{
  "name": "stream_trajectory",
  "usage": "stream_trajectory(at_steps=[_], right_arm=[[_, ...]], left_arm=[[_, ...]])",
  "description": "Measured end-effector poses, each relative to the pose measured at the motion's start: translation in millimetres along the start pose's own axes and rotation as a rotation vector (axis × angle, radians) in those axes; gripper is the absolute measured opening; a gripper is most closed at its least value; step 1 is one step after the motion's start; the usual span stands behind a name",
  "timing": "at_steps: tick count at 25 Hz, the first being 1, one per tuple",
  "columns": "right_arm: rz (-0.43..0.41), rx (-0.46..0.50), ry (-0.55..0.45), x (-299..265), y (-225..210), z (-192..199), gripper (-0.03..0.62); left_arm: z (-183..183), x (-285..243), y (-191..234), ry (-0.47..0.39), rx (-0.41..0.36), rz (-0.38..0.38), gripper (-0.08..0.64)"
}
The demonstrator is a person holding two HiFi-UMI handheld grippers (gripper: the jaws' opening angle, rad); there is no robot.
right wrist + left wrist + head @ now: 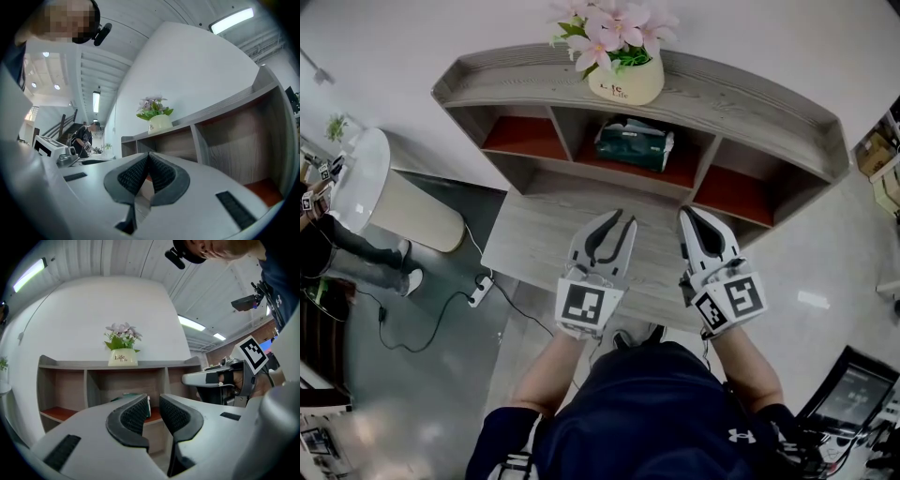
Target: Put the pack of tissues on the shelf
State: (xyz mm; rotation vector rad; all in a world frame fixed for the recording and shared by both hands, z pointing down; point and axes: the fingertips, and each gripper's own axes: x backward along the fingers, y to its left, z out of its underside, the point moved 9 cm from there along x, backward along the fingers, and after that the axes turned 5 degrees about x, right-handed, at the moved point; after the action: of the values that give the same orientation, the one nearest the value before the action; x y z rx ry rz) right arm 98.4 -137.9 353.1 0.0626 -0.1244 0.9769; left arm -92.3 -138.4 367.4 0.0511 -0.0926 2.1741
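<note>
The green pack of tissues (pixel 635 142) lies in the middle compartment of the grey wooden shelf (pixel 750 103). In the left gripper view its edge (pixel 121 398) peeks out from behind my jaw. Both grippers hover over the desk in front of the shelf, apart from the pack. My left gripper (pixel 621 219) (pixel 153 399) is shut with nothing between its pads. To its right, my right gripper (pixel 687 214) (pixel 148 155) is also shut and empty, its pad tips touching. From the left gripper's camera the right gripper (pixel 206 377) shows at the right.
A cream pot of pink flowers (pixel 625 80) (pixel 123 357) (pixel 160 123) stands on the shelf top above the pack. The side compartments have red floors. A white cylinder (pixel 370 183), a power strip (pixel 478 295) and another person's legs (pixel 356 253) are at the left.
</note>
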Motion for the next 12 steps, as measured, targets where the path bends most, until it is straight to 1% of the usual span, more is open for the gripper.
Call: stream_trajectory(at_steps=[12], right_arm=[[0.008,0.006,0.002,-1.1,-0.8,-1.8,0.009]], left_arm=[[-0.9,1.2,0.9,0.000,-0.021,0.001,0.087]])
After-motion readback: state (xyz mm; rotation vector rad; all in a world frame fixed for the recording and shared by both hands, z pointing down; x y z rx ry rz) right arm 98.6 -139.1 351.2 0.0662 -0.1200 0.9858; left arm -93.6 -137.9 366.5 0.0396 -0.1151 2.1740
